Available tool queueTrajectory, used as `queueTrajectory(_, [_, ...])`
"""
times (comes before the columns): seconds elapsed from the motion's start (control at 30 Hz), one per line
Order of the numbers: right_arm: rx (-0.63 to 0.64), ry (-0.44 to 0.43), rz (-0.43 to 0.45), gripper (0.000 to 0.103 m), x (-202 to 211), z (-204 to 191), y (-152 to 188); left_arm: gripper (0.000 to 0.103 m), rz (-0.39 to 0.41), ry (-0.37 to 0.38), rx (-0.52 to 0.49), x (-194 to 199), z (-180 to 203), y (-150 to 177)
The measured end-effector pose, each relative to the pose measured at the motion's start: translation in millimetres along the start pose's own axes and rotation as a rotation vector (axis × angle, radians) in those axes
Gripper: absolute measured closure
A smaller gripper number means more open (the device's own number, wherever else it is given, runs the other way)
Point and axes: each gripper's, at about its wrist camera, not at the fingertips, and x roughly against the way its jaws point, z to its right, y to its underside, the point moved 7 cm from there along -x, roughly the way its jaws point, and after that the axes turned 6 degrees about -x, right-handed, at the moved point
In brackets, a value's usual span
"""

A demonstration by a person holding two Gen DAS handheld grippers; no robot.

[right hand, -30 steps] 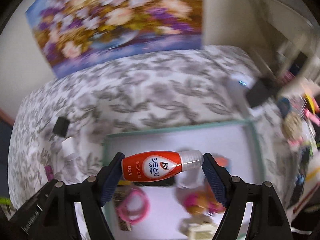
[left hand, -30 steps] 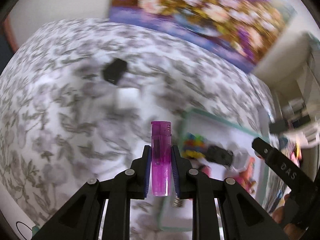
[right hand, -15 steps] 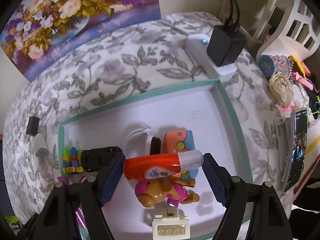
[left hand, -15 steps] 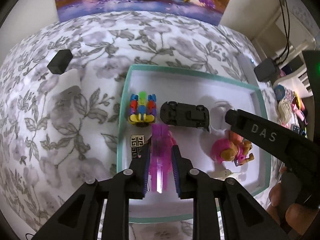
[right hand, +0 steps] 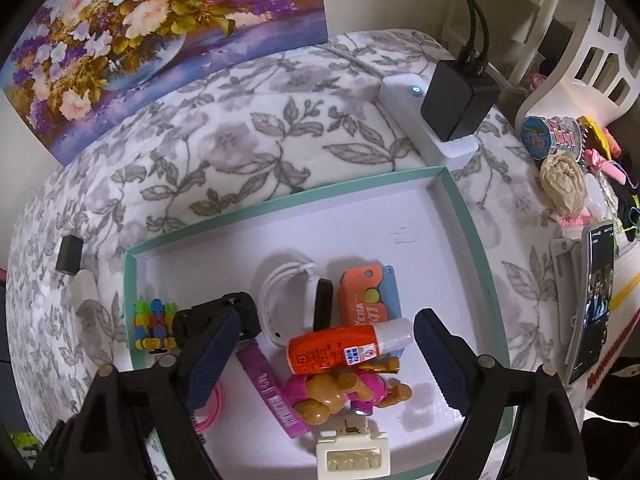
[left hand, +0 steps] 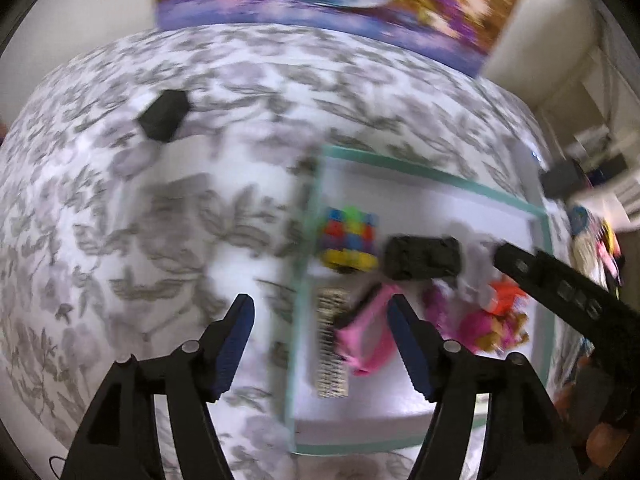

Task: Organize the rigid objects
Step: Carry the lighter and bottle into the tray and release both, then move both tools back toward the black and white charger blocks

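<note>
I have both hand-held grippers pointing steeply down over the shallow white tray with the teal rim (right hand: 460,200), which sits on the grey leaf-patterned bed cover (right hand: 240,152). The right hand-held gripper (right hand: 326,332) has just been opening; its jaws stand wide apart and clear of the orange stain-remover bottle with a clear cap (right hand: 344,350), which lies crosswise between them, cap toward the right jaw, resting on the pink-and-brown toy pup (right hand: 340,390). The left hand-held gripper (left hand: 320,320) has also just been opening, jaws apart with nothing pressed. The translucent purple lighter (right hand: 270,388) lies flat in the tray, its long axis running diagonally, just left of the pup; in the blurred left view I cannot place it surely. I judge both items delivered, so pulling straight up comes next. The black toy car (right hand: 218,316) sits right behind the right gripper's left jaw, and the white cable coil (right hand: 282,300) and cream clip (right hand: 352,456) crowd close.
</note>
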Motion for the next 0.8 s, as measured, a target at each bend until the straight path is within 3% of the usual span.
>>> queueTrajectory(0.07, [0.0,0.0,-0.001,0.002,-1,-2,1,0.028,0.006,-0.018,0.051,0,-20,-3])
queueTrajectory(0.3, [0.045,0.017,0.0,0.002,-3,-22,6,0.02,0.017,-0.04,0.302,2,-105,-7])
queueTrajectory(0.47, [0.097,-0.03,0.024,0.002,6,-57,9,0.015,0.04,-0.114,0.469,9,-172,-1])
queueTrajectory(0.67, [0.186,-0.117,0.046,0.002,14,-117,27,0.015,0.064,-0.202,0.576,21,-225,9])
queueTrajectory(0.8, [0.26,-0.164,0.052,0.002,17,-160,43,0.015,0.076,-0.217,0.599,26,-242,11])
